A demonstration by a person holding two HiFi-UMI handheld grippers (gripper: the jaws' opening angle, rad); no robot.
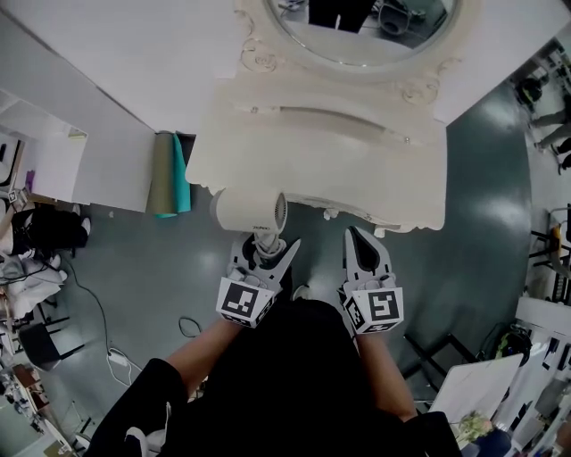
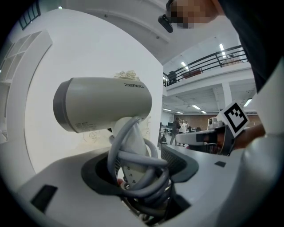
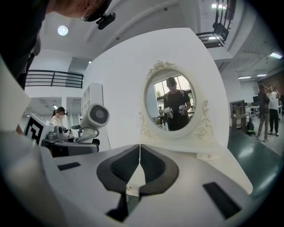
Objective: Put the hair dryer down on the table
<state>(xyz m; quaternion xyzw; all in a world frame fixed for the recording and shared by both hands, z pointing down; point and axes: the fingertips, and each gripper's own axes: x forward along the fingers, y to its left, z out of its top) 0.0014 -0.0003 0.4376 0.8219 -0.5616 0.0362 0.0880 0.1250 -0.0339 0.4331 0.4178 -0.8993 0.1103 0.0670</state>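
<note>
A white hair dryer (image 1: 250, 211) with its grey cord wound round the handle stands upright in my left gripper (image 1: 268, 245), which is shut on the handle. It hangs just off the front left corner of the white dressing table (image 1: 312, 152), over the floor. In the left gripper view the dryer's barrel (image 2: 104, 104) lies level above the jaws, and the left gripper (image 2: 140, 164) clamps the handle and cord loops. My right gripper (image 1: 355, 236) is shut and empty, in front of the table's edge. In the right gripper view the right gripper (image 3: 139, 148) has its tips touching, and the dryer (image 3: 95, 117) shows at the left.
An oval mirror (image 1: 357, 27) in an ornate white frame stands at the back of the table. Teal and olive panels (image 1: 169, 174) lean against the white partition left of the table. Cables (image 1: 116, 357) and clutter lie on the grey floor at left; a black frame (image 1: 437, 353) stands at right.
</note>
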